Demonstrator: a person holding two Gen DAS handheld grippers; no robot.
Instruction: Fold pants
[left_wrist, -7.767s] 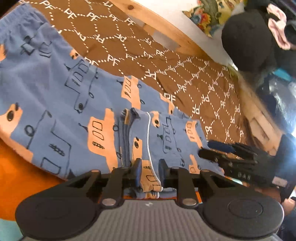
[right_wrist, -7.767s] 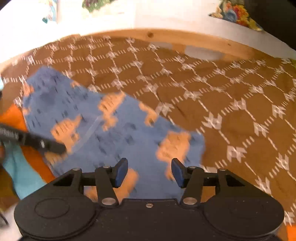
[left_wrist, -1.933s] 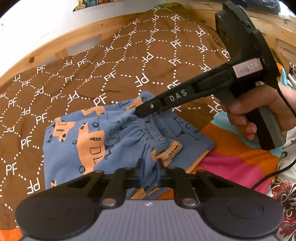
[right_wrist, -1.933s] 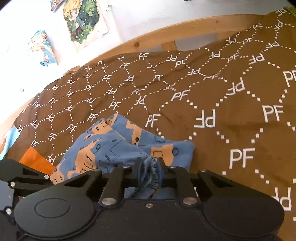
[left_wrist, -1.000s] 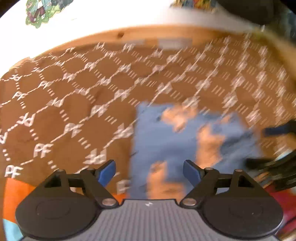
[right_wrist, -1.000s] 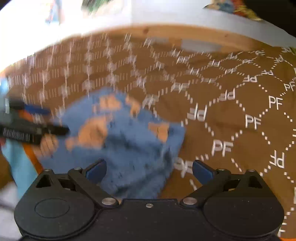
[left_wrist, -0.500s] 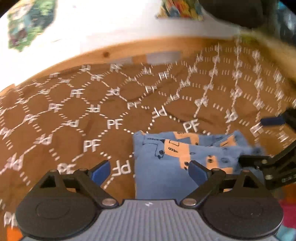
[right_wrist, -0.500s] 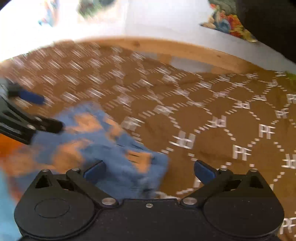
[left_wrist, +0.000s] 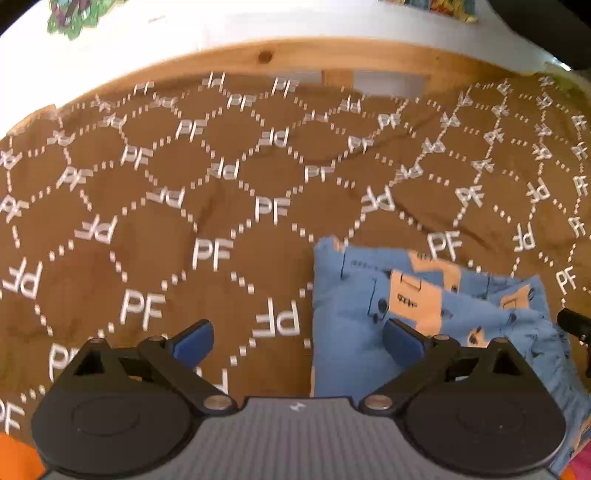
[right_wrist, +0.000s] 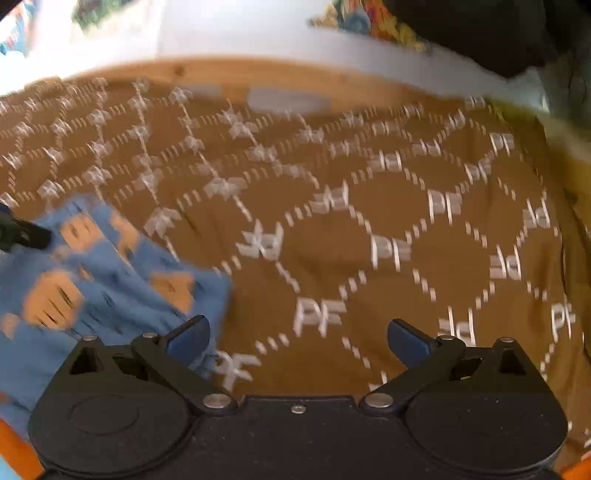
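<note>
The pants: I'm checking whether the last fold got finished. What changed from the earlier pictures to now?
Both tongs let go. About two seconds back each was shut on the bunched waistband; now the left tongs and right tongs stand wide open with nothing between them, the left's jaws having just been opening. The pants, earlier spread long, now lie as a compact folded bundle. The brown blanket lies as before.

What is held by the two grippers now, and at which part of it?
Nothing is held. The left gripper and the right gripper are both open and empty, and the folded pants lie free on the brown blanket.
</note>
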